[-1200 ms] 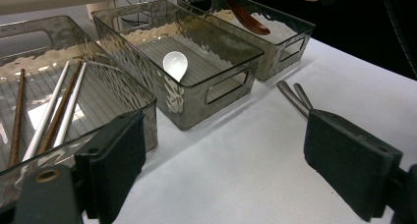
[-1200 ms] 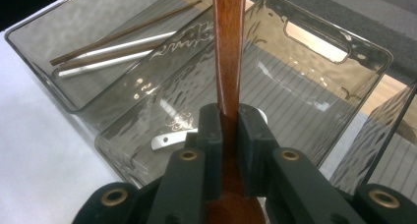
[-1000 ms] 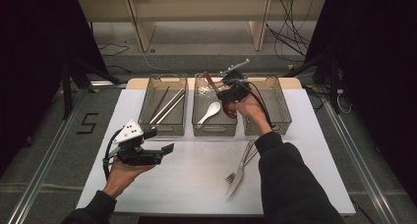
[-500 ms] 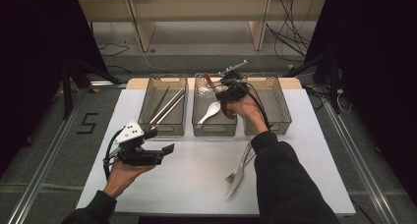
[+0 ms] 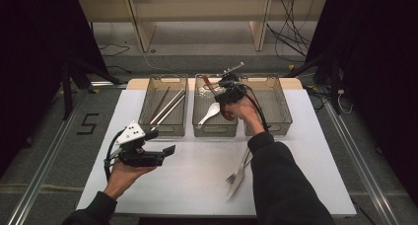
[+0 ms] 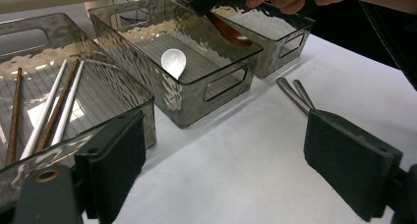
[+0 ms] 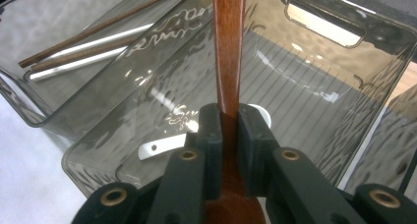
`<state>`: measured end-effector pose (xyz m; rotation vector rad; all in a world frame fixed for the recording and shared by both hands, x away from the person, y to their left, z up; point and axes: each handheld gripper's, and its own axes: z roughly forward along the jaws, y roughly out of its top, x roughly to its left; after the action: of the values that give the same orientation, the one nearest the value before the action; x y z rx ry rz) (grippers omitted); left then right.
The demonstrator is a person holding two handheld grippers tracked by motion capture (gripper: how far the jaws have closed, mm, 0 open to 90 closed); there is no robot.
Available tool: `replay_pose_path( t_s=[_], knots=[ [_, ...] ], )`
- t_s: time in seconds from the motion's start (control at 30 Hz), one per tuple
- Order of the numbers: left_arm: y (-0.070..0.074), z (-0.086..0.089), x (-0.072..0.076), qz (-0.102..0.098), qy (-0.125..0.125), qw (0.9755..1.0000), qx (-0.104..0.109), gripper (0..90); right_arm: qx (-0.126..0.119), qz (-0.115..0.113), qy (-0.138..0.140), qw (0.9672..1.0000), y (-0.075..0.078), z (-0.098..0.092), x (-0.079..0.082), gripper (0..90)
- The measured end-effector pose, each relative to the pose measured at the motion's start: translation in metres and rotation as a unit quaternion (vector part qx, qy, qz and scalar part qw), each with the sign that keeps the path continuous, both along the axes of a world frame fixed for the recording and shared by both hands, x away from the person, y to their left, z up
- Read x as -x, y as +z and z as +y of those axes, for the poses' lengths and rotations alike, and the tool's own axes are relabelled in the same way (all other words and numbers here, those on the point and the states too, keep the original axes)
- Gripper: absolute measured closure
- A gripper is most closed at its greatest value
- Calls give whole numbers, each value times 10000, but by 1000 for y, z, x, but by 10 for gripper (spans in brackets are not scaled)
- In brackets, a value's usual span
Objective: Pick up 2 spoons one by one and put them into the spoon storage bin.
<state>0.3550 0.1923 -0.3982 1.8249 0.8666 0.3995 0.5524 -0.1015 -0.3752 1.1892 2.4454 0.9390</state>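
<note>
High view: right gripper (image 5: 227, 94) clamping brown spoon (image 5: 217, 97) over middle bin (image 5: 197, 114), left gripper (image 5: 165, 151) level, fingers wide.

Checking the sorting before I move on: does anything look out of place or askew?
Nothing spilled or damaged. Chopsticks lie in the left bin, a white spoon in the middle bin. The right gripper holds a brown wooden spoon over it. Two forks remain unsorted on the table.
</note>
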Motion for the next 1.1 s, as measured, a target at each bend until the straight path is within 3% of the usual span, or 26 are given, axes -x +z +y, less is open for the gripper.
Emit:
replay_pose_path(
  t_s=[0.67,0.83,0.9,1.1],
  knots=[
    [0,0,1,-15,-19,10000,-26,155,108,185,-36,9998,-16,2,0,810],
    [0,0,0,-10,-12,10000,-15,155,24,199,17,9998,-13,1,5,662],
    [0,0,0,-8,-11,10000,-15,155,-11,137,85,9999,-10,-1,8,577],
    [0,0,0,-12,12,10000,11,154,-110,-98,398,9991,3,-11,31,451]
  ],
)
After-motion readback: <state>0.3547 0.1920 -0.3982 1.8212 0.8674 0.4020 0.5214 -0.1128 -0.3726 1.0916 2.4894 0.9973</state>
